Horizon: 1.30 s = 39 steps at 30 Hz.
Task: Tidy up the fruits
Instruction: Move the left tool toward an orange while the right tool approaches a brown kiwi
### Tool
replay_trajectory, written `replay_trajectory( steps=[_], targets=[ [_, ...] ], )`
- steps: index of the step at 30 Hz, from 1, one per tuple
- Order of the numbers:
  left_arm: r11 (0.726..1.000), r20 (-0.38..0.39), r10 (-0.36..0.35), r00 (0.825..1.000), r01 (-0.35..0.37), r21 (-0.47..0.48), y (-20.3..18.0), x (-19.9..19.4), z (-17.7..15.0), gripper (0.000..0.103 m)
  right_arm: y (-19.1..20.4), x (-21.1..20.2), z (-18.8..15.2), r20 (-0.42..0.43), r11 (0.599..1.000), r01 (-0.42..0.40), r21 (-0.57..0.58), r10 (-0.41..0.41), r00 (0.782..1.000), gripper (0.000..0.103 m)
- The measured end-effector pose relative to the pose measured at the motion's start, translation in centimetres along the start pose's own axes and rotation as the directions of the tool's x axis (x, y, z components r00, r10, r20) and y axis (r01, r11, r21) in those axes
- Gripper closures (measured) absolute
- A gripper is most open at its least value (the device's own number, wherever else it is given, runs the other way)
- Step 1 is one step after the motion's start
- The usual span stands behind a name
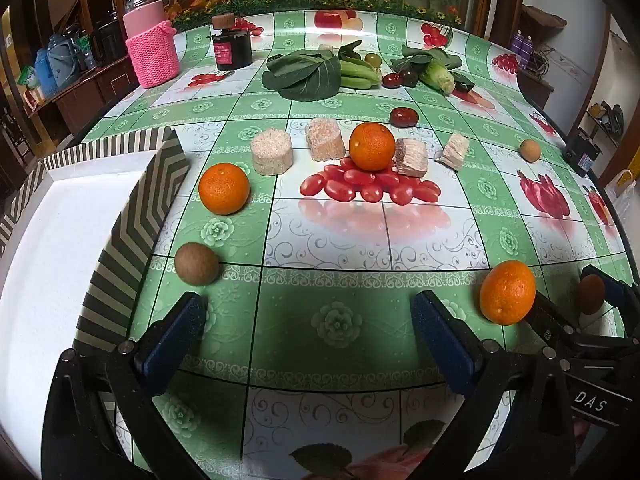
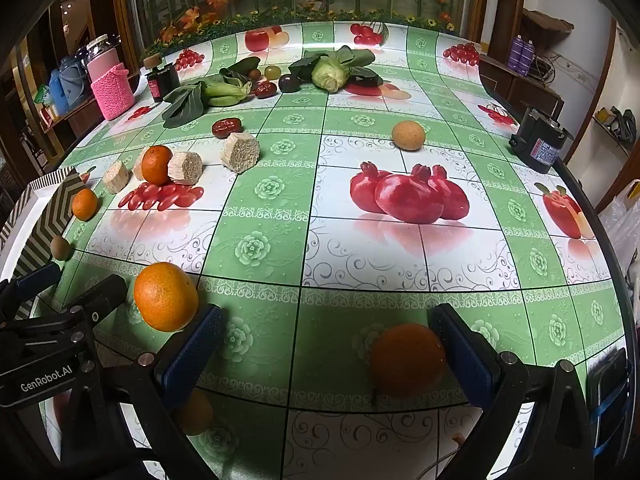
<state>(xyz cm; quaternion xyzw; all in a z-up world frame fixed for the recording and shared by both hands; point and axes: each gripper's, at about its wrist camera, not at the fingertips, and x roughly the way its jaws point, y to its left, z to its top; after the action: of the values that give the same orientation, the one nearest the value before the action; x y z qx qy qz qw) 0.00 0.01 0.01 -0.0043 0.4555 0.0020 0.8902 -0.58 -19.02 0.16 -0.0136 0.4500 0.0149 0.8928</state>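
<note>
The left hand-held gripper [image 1: 306, 340] has its two blue-padded fingers spread wide, with nothing between them, only the green and white printed cloth of the surface [image 1: 320, 240]. The right hand-held gripper [image 2: 326, 350] is spread wide too. A round orange fruit in shadow [image 2: 408, 360] lies between its fingers, just beside the right pad; I cannot tell if it touches the pad.

In the left wrist view, a bright orange fruit [image 1: 507, 292] lies at 4 o'clock from the middle of the picture, near the tip of the other gripper. A second orange fruit [image 1: 224, 188] lies at 9 o'clock, just beside the wall of the open white box with black and cream striped sides [image 1: 132, 216]. A small brown round fruit [image 1: 196, 264] lies at 8 o'clock, also beside that wall. A third orange fruit [image 1: 372, 146] rests between pale cut cylinder pieces [image 1: 272, 156], near the middle. A dark red fruit [image 1: 404, 117] lies at 1 o'clock. Leafy green vegetables [image 1: 308, 74] lie at 12 o'clock, far back. A pink bottle in a pink knitted sleeve [image 1: 152, 50] stands at 10 o'clock.
</note>
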Motion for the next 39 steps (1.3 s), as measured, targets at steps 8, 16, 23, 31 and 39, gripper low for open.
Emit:
replay_trajectory(
  steps=[8, 16, 23, 31, 39],
  targets=[
    [1.0, 0.0, 0.001, 1.0, -0.001, 0.0, 0.0, 0.0, 0.0, 0.0, 0.0, 0.0, 0.0, 0.0, 1.0, 0.0, 0.0, 0.0, 1.0, 0.0],
    [1.0, -0.001, 0.015, 1.0, -0.015, -0.018, -0.1, 0.0, 0.0, 0.0, 0.0, 0.1, 0.0, 0.0, 1.0, 0.0, 0.0, 0.0, 1.0, 0.0],
    [0.998, -0.061, -0.014, 0.998, 0.017, 0.054, -0.6, -0.5, 0.0, 0.0, -0.2, 0.3, -0.1, 0.001, 0.999, -0.022, -0.031, 0.022, 1.0, 0.0],
    [0.991, -0.032, -0.057, 0.998, 0.061, 0.117, 0.0, -3.6, -1.5, 0.0, -1.0, -3.7, -1.2, 0.082, 0.996, 0.011, -0.091, -0.004, 0.997, 0.0],
    [0.986, -0.03, -0.118, 0.993, 0.12, 0.114, 1.6, -6.1, -3.0, 0.0, -1.2, -6.4, -3.0, 0.083, 0.994, -0.038, -0.103, 0.047, 0.995, 0.001]
  ],
)
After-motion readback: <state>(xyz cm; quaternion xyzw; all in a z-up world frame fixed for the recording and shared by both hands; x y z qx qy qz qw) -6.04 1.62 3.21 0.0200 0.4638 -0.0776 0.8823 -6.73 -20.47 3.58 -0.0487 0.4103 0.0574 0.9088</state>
